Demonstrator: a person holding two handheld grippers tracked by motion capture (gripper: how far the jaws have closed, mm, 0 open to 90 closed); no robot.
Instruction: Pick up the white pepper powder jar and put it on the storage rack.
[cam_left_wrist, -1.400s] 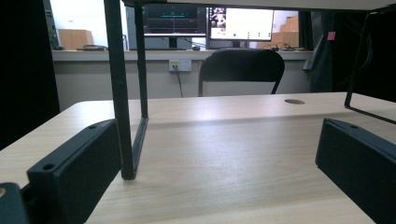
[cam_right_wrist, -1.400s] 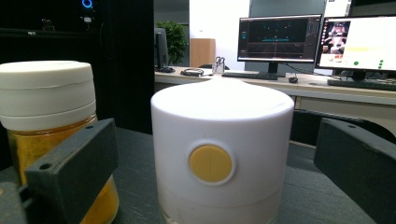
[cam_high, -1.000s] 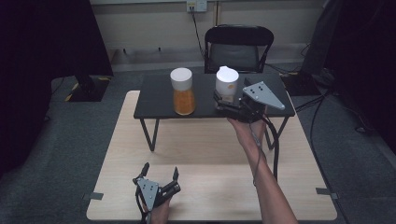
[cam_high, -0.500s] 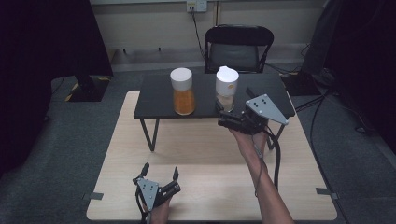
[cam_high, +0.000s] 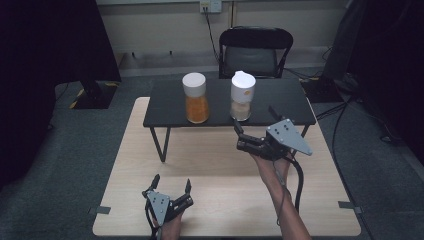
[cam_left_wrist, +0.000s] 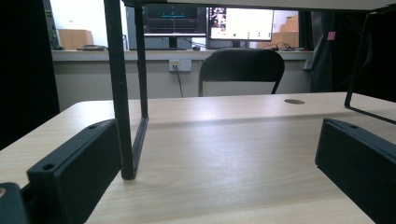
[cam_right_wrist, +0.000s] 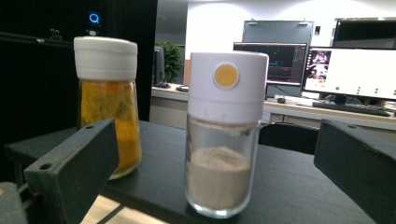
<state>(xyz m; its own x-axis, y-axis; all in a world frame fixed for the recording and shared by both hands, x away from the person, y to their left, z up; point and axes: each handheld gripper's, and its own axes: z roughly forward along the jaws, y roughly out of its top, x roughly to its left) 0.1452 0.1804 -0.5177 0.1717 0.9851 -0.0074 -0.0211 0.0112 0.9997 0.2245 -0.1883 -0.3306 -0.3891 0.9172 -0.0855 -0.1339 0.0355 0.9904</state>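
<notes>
Two jars stand on a low black shelf (cam_high: 280, 100) on the wooden table. One has orange contents and a white cap (cam_high: 195, 98) (cam_right_wrist: 108, 102). The other holds beige powder under a white lid with a yellow dot (cam_high: 242, 96) (cam_right_wrist: 224, 135). My right gripper (cam_high: 253, 120) hovers just in front of the shelf, open, its jaws aimed at the powder jar but apart from it. My left gripper (cam_high: 172, 181) rests low near the table's front edge, open and holding nothing.
The shelf's thin black legs (cam_left_wrist: 122, 93) stand on the wooden table (cam_high: 210, 165), just ahead of the left gripper. A black chair (cam_high: 255, 50) sits behind the table. Cable trails from the right gripper (cam_high: 299, 175). Dark curtains hang at both sides.
My right gripper has drawn back from the powder jar toward the person and lower, staying open. Both jars and the left gripper have stayed in place.
</notes>
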